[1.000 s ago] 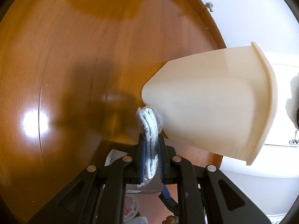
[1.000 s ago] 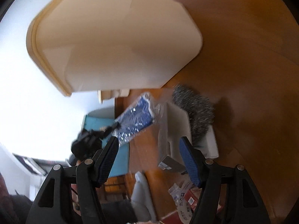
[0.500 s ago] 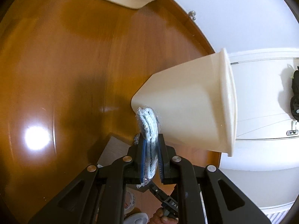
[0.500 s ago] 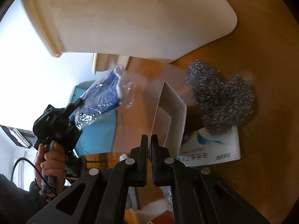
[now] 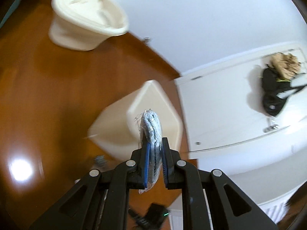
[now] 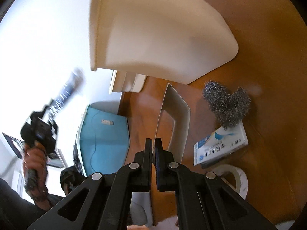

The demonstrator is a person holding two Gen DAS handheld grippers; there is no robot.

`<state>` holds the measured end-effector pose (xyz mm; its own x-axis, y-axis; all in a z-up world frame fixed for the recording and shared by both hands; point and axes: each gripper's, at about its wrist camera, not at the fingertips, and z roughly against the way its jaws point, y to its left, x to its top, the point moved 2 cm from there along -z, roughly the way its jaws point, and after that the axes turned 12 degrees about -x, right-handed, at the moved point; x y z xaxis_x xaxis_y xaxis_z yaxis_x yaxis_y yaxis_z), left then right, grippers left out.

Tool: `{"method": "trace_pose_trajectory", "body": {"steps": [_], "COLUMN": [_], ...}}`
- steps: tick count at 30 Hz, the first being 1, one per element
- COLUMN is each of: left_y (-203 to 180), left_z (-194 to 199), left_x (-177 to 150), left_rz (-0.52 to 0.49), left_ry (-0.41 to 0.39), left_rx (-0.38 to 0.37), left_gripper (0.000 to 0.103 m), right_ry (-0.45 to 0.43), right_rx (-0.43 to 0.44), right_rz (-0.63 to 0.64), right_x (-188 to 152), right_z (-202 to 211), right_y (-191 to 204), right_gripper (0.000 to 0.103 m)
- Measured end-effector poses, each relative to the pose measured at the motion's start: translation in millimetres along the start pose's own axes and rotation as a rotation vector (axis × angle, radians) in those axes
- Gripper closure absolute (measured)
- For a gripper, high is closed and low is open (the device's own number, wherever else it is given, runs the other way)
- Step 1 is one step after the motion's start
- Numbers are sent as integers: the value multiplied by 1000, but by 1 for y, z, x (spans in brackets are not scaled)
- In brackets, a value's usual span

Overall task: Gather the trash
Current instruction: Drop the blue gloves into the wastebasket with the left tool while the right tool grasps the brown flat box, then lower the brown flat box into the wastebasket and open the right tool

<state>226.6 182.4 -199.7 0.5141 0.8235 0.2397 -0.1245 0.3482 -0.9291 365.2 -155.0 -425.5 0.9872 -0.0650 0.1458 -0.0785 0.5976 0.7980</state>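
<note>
My left gripper (image 5: 153, 143) is shut on a blue-and-white packet in clear wrap (image 5: 150, 126). It holds the packet in the air just above the open mouth of the cream bin (image 5: 153, 99) on the wooden table. In the right wrist view that same gripper (image 6: 50, 113) is a blur at the left, raised in a person's hand with the packet (image 6: 65, 92). My right gripper (image 6: 153, 143) is shut on the thin near edge of a white packaging tray (image 6: 172, 118), which stands on edge beside the bin (image 6: 153, 28).
A steel wool scourer (image 6: 226, 105) lies on a tissue packet (image 6: 220, 145), with a tape roll (image 6: 230, 178) nearer. A second cream container (image 5: 86, 25) stands at the table's far side. A blue box (image 6: 103, 134) sits below the table edge. A black bag (image 5: 274, 94) hangs on the white door.
The left gripper has risen with the packet from beside the bin's base to above its mouth. The right gripper, open a second ago, has closed on the white tray's edge.
</note>
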Motion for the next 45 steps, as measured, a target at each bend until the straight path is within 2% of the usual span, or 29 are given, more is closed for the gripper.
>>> {"method": "trace_pose_trajectory", "body": {"steps": [3,6,10,13,16,19,21,24,25,26,28,30,31,33,34,37,38,41,43,45], "left_y": [-27,-43,-35,-11,9,13,16,5,1,-4,-11,-22,-26,-31,-31,-20,-11,21,38,46], "left_z": [-24,-72,-136,-170,-182,-192,-196,-189,-185,-181,-171,-154,-139,-111,-95,-58,-49,-51,-55,-53], "left_x": [12,27,34,36,34,30,32,31,31,31,31,28,24,18,14,-2,-9,-25,-34,-40], "left_rz": [-64,-122,-194,-176,-157,-214,-215,-261,-283,-307,-338,-375,-395,-437,-452,-462,-445,-388,-335,-325], "left_ry": [27,89,165,202,224,252,267,259,252,245,225,203,194,169,146,98,92,148,185,182], "left_rx": [-27,-3,83,169,233,302,327,339,339,343,338,326,322,313,318,339,346,373,375,381], "left_gripper": [92,92,92,92,92,91,89,84,74,60,44,42,40,31,21,9,0,0,0,0], "right_ry": [-22,-36,-49,-61,-64,-64,-71,-83,-90,-94,-104,-127,-146,-196,-221,-324,-352,-406,-400,-382], "right_rx": [5,15,31,41,38,33,28,26,26,26,27,43,61,111,132,208,216,188,141,61], "right_rz": [-30,-47,-35,-24,-18,-12,-12,-8,-6,-4,12,30,47,102,130,208,227,288,307,332], "right_x": [-4,0,5,9,12,13,13,16,18,19,24,30,35,47,53,79,88,118,136,159], "right_z": [0,4,18,24,32,40,44,54,54,56,64,77,88,117,130,177,187,195,184,159], "right_y": [-5,-9,-4,-1,-4,-9,-10,-7,-5,-4,1,9,16,38,48,83,93,122,134,147], "right_gripper": [100,100,100,100,100,100,100,100,100,100,100,100,100,100,100,100,100,100,100,100]}}
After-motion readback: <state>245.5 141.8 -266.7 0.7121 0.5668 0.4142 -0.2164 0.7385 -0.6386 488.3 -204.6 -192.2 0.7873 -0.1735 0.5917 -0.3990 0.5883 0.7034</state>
